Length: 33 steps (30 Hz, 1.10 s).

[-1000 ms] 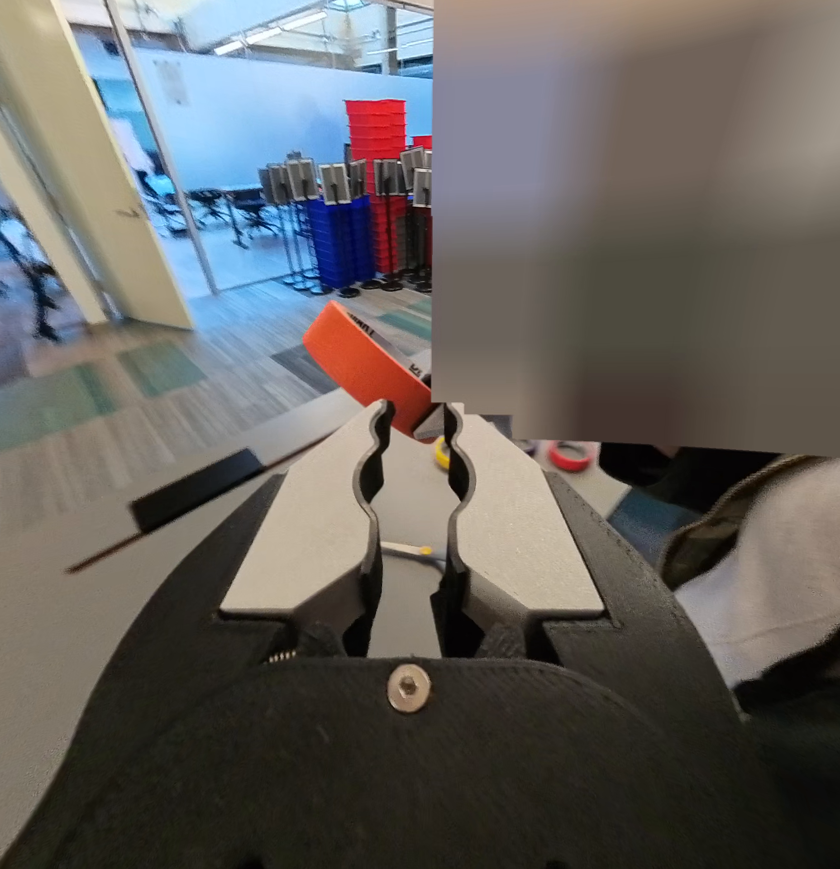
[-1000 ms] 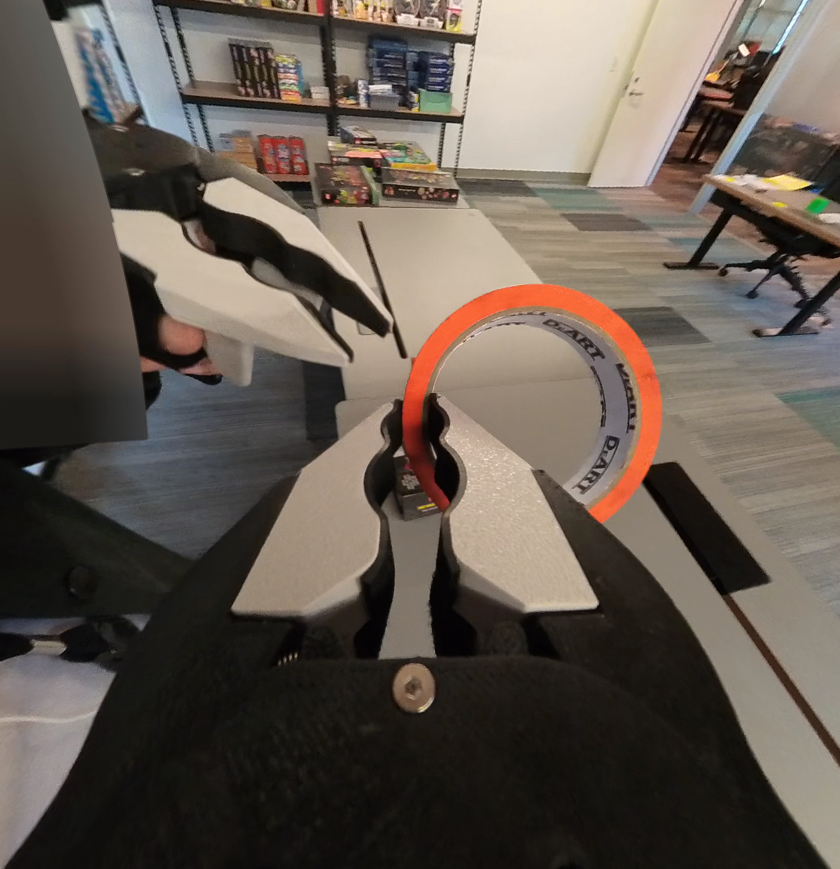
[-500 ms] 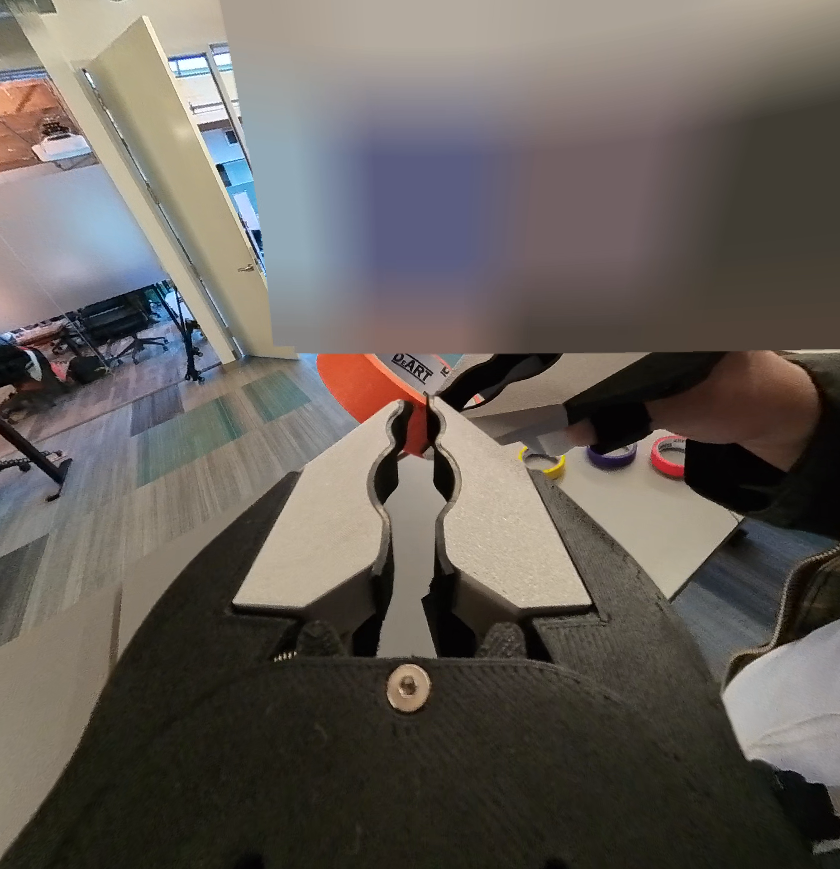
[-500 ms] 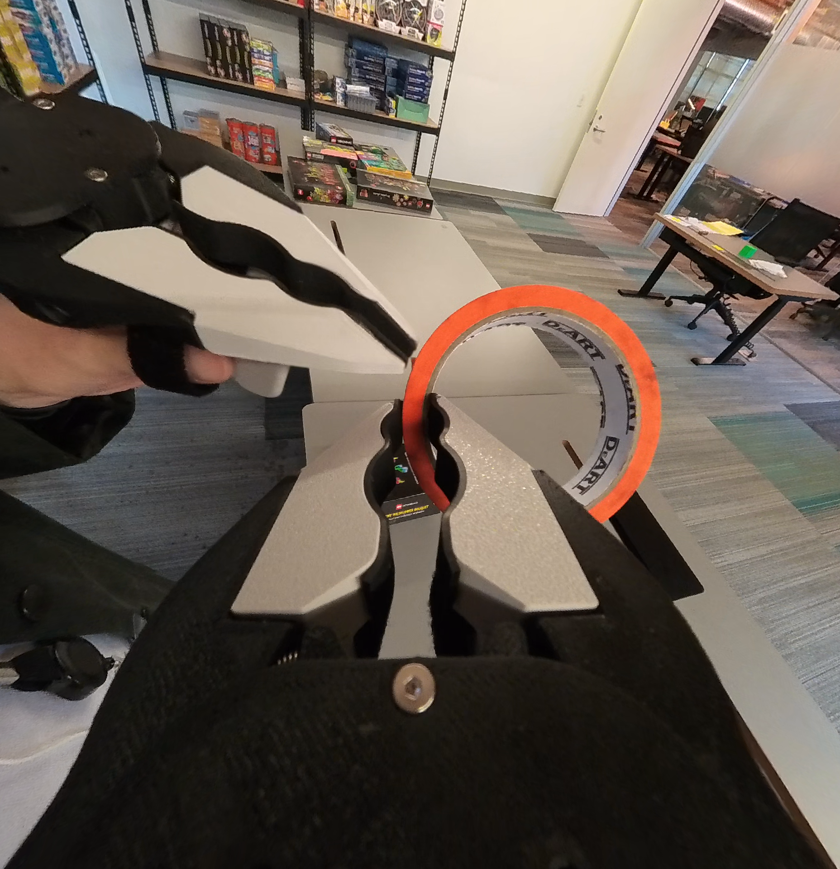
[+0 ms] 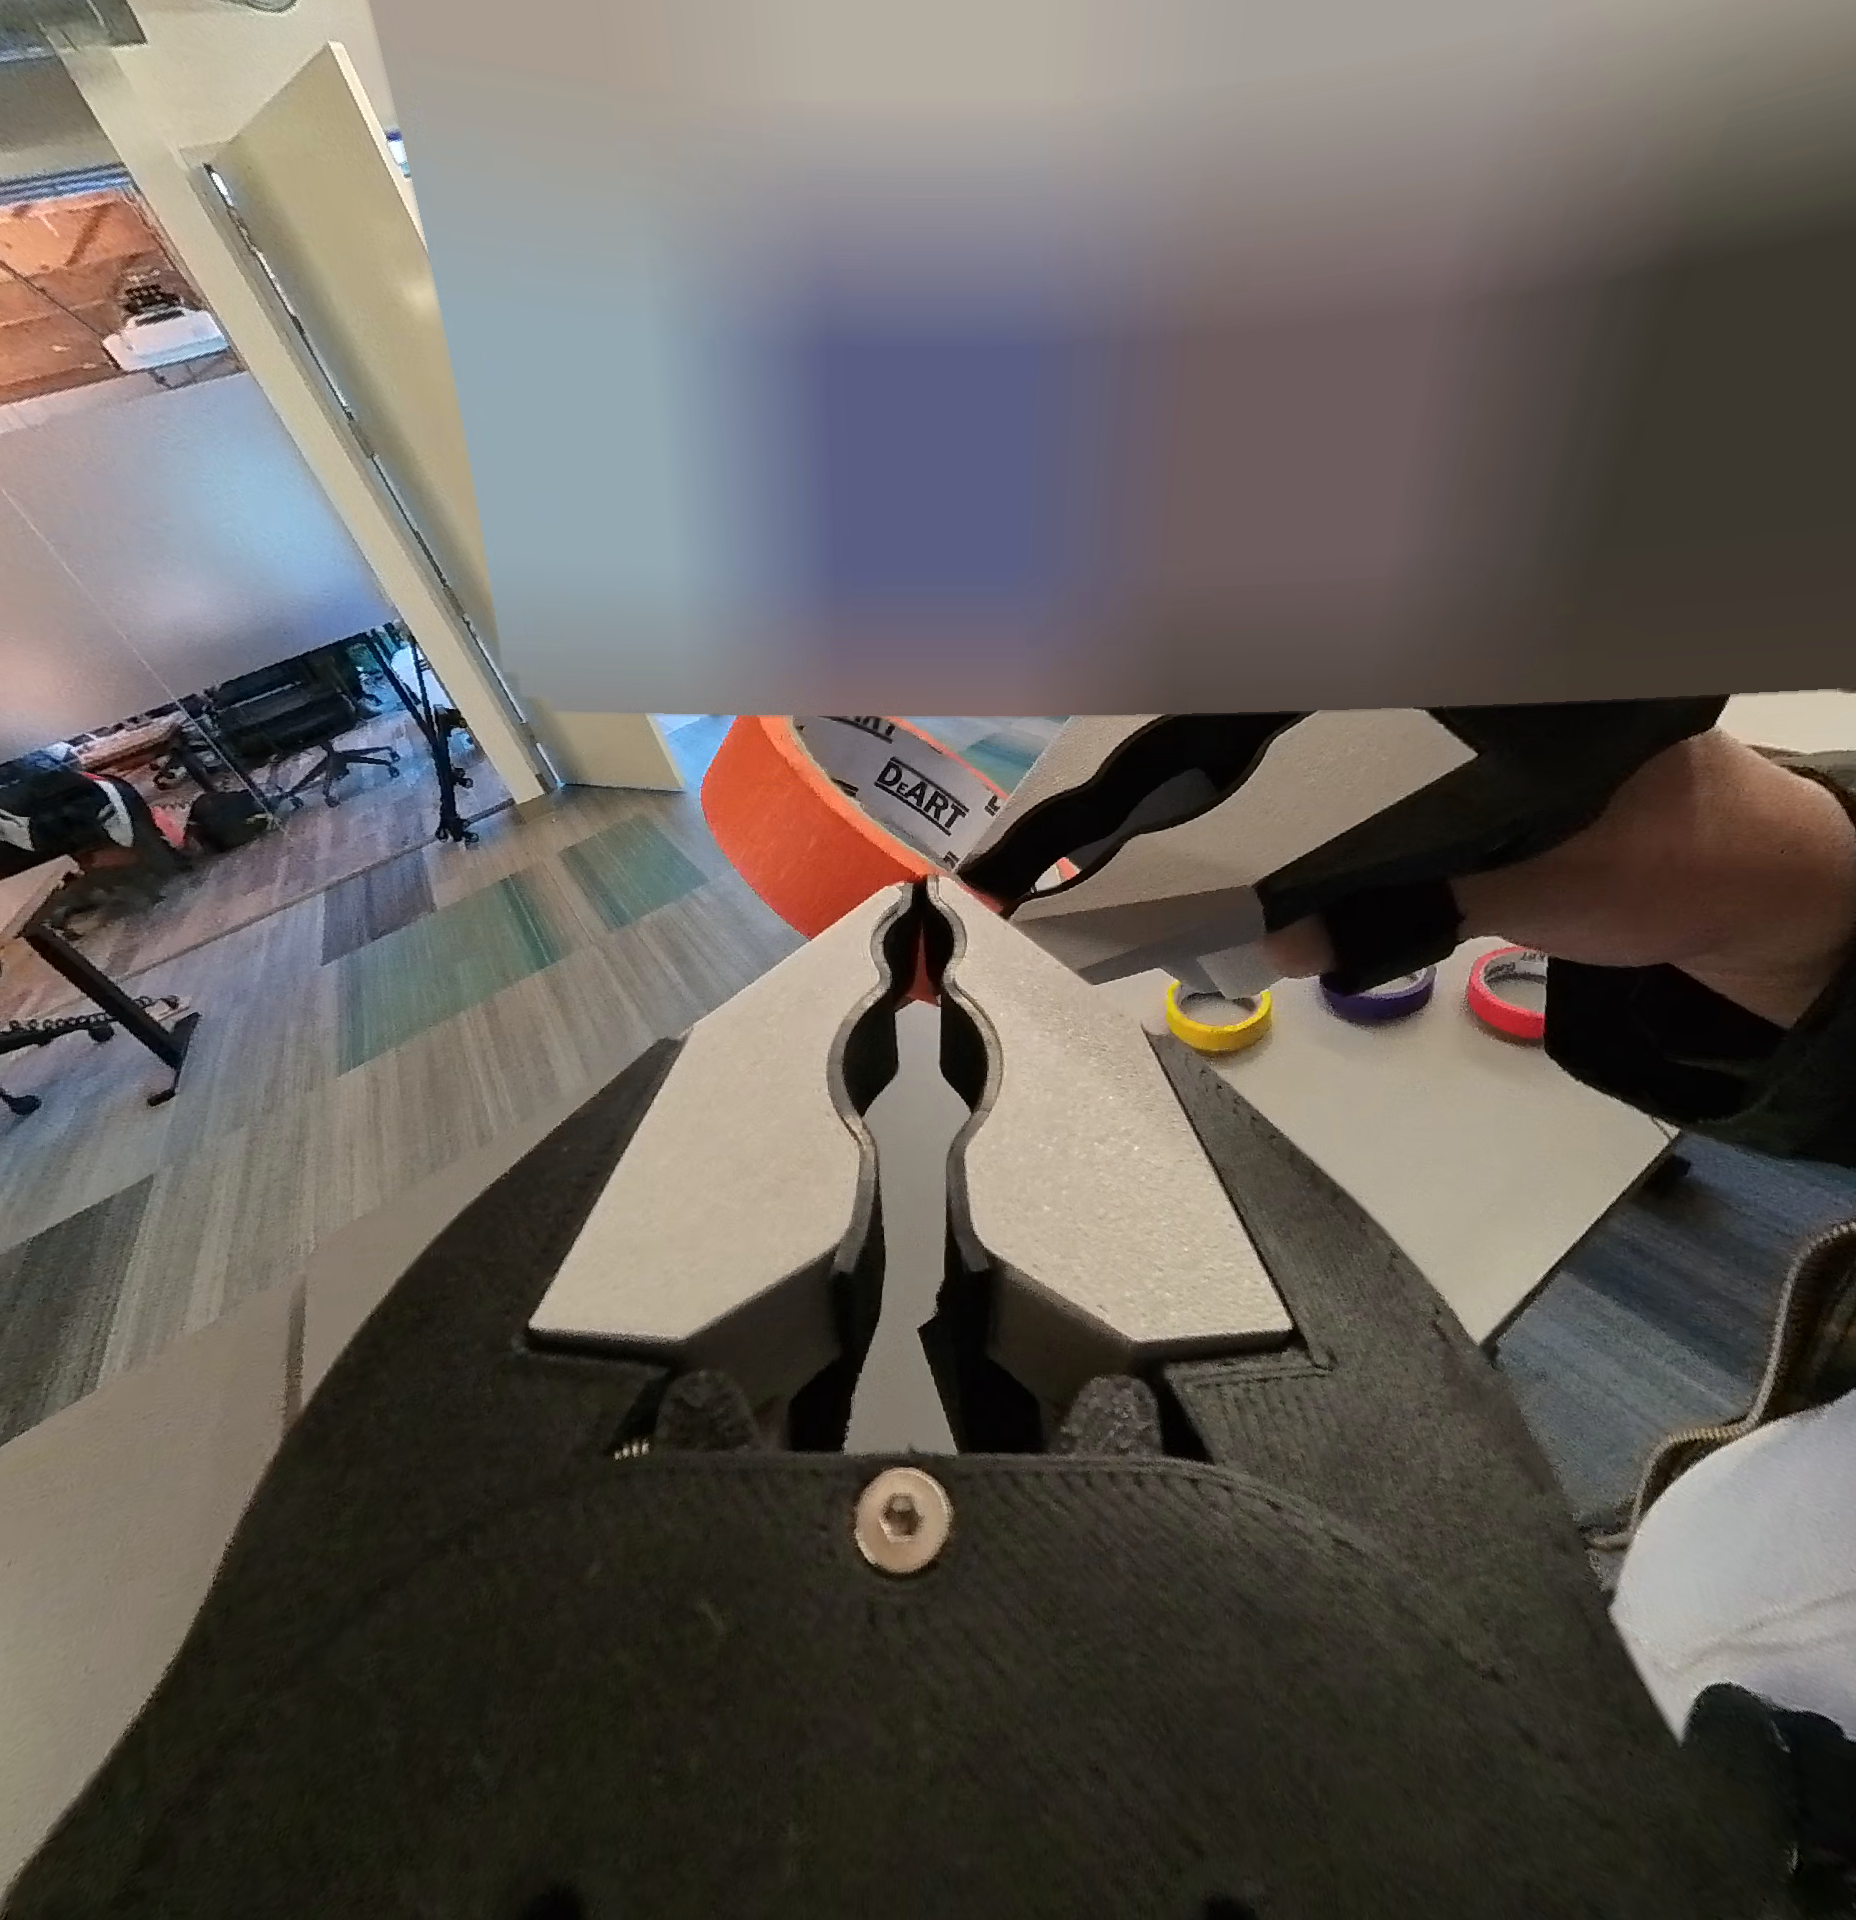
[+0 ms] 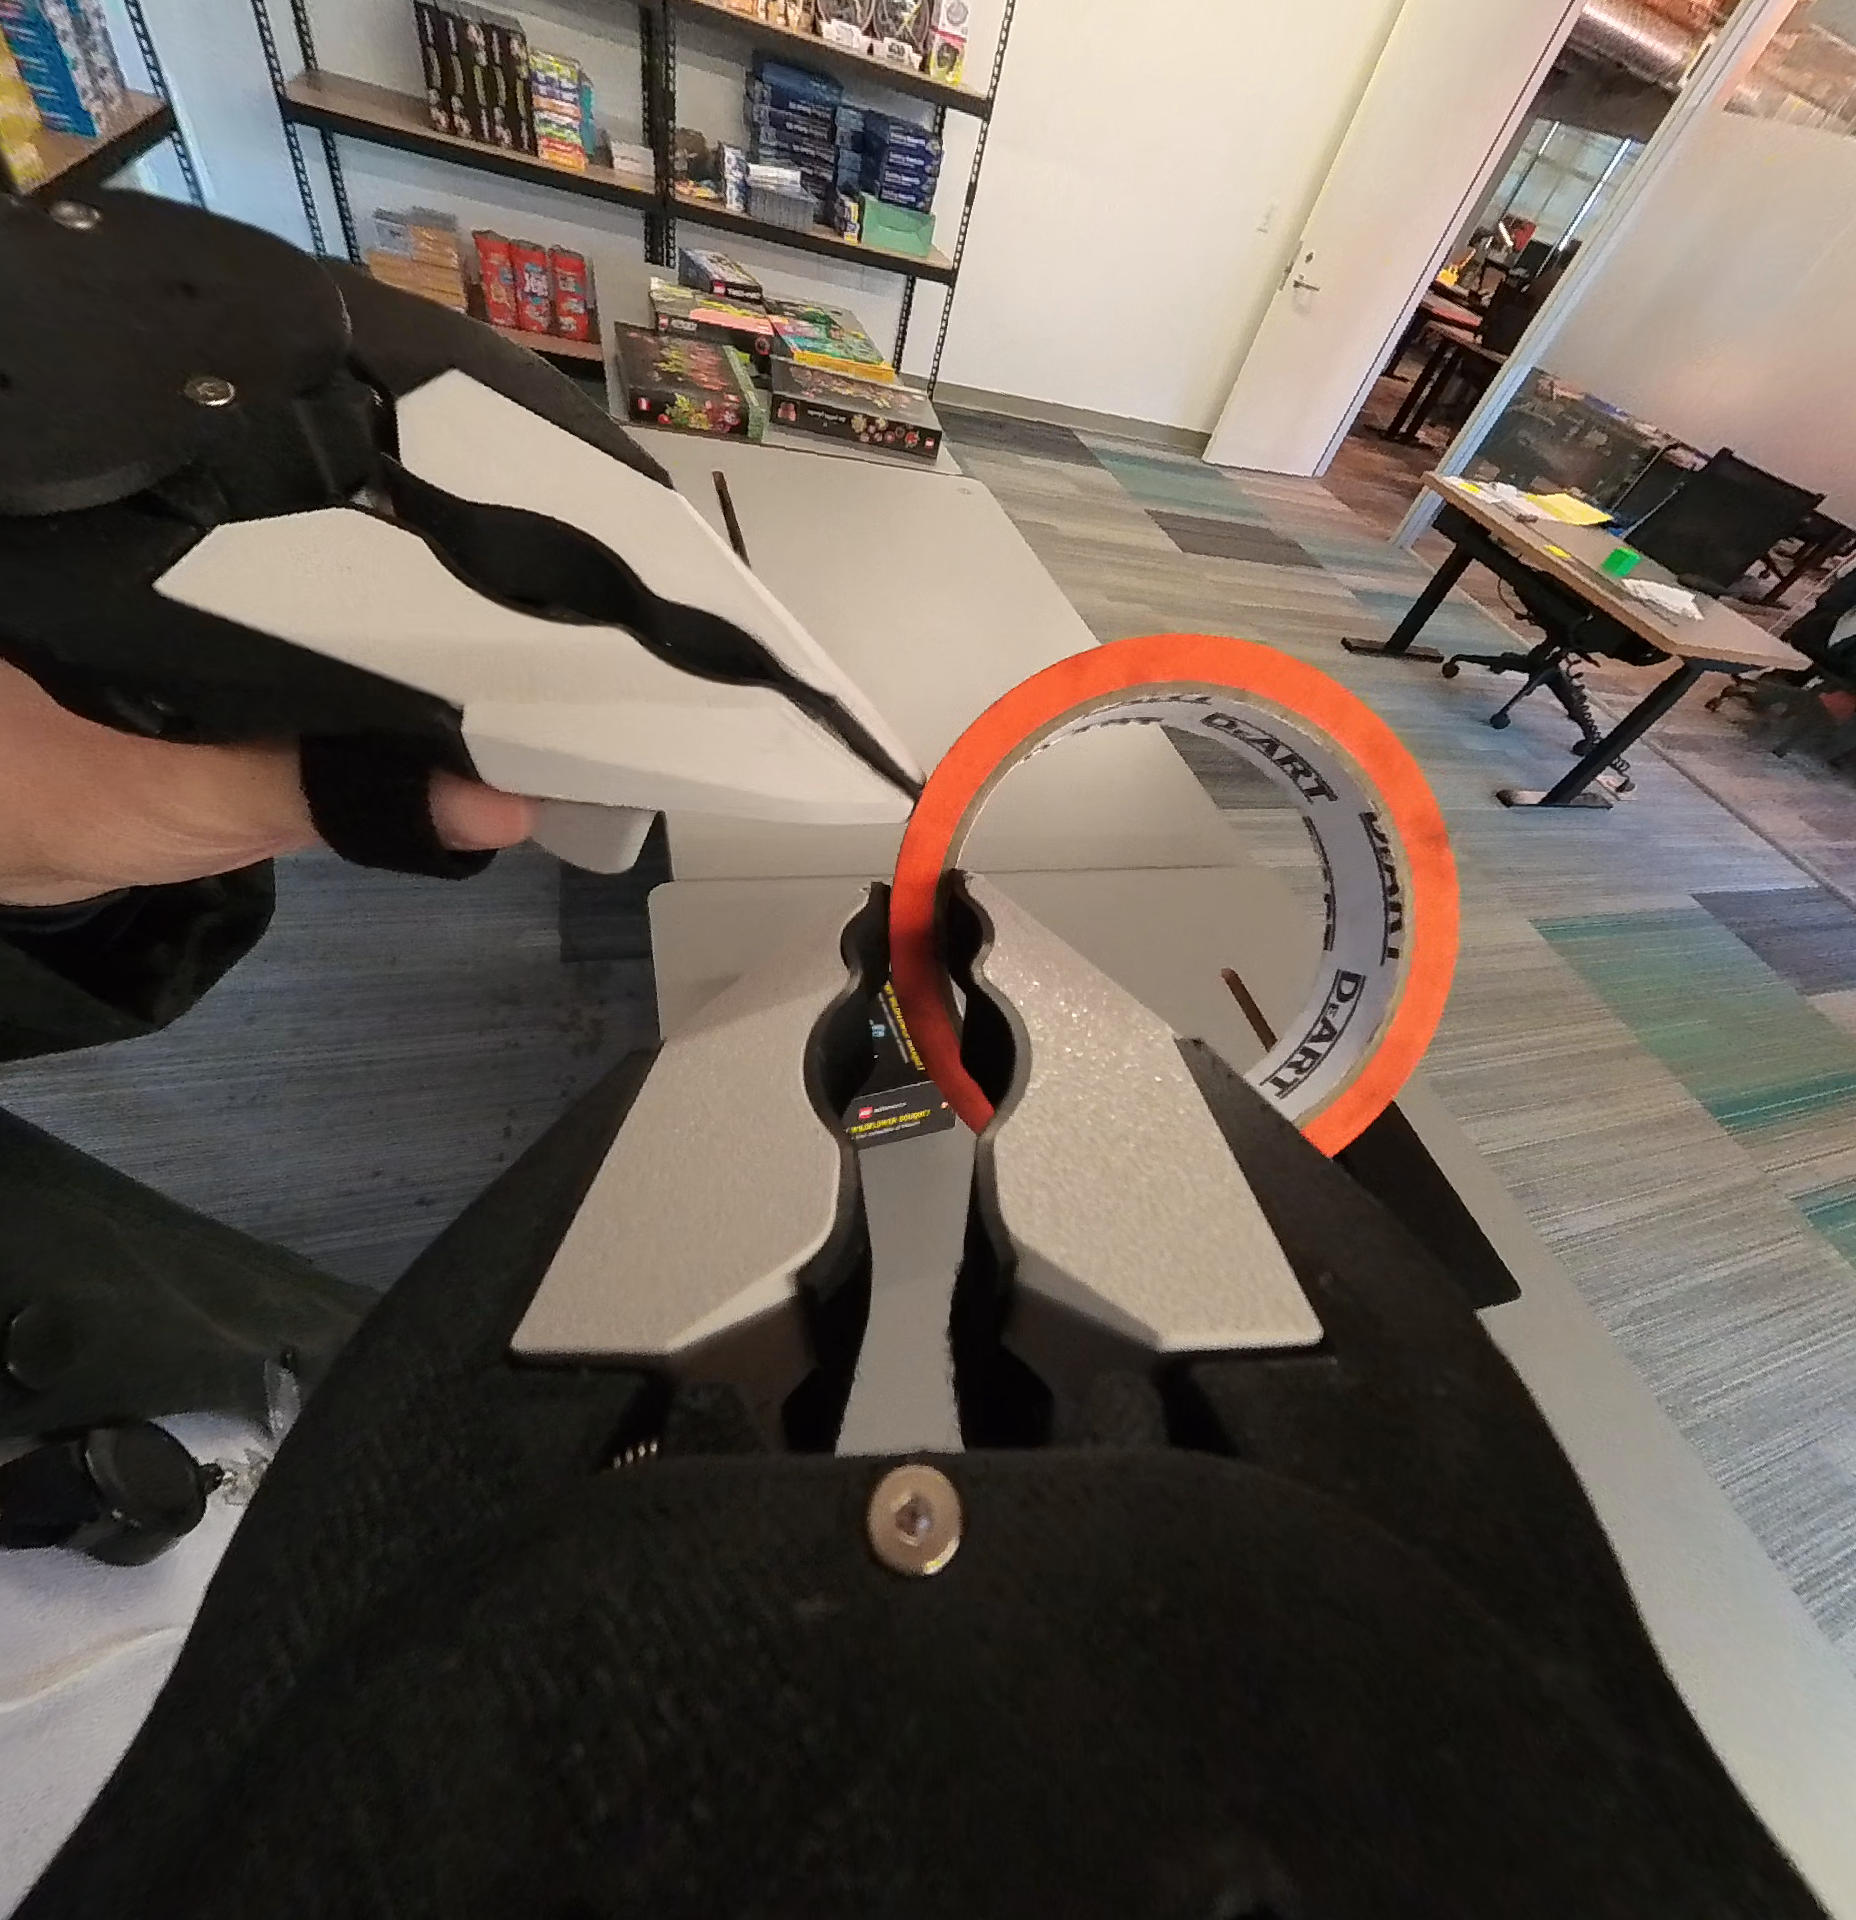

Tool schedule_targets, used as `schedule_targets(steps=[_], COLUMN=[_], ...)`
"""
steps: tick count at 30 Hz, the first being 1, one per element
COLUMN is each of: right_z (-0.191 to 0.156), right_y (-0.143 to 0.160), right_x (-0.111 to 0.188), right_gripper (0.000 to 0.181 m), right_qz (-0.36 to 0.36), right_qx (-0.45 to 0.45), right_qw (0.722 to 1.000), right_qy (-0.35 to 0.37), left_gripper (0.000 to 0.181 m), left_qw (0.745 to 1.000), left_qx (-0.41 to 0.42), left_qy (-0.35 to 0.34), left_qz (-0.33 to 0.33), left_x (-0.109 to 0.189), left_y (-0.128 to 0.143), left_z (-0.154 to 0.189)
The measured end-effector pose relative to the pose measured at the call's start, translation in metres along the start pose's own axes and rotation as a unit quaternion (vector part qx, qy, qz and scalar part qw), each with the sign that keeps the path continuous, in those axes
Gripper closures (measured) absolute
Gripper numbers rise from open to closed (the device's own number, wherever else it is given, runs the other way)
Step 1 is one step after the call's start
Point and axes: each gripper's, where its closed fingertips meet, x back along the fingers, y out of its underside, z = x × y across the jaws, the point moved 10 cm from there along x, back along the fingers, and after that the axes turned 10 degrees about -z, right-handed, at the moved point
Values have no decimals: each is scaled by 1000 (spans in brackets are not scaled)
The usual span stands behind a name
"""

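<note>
Now the left gripper (image 6: 908, 787) has closed in from one second ago: its tips, nearly pressed together, meet the outer edge of the orange tape roll (image 6: 1178, 883). The right gripper (image 6: 919, 894) stays clenched on the roll's wall, holding it upright above the grey table (image 5: 1423, 1122). Yellow (image 5: 1215, 1016), purple (image 5: 1378, 995) and pink rolls (image 5: 1506, 987) lie beyond, partly hidden by a gloved hand (image 5: 1589, 873). Whether the left tips pinch tape is unclear.
</note>
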Motion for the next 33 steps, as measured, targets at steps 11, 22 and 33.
schedule_targets(steps=[11, 22, 33], right_z=[1, 6, 23], right_y=[2, 8, 41], right_x=[2, 2, -5], right_gripper=[173, 173, 172], right_qz=[4, 2, -111], right_qx=[-18, -61, -129], right_qw=[999, 993, 958], right_qy=[-28, -96, -233], left_gripper=[181, 181, 181], left_qw=[1000, 1000, 995], left_qx=[-5, -7, -12], left_qy=[12, 12, 10], left_qz=[-7, -23, -95], left_x=[4, 8, 2], left_y=[-1, 2, 22], left_z=[-1, -8, -16])
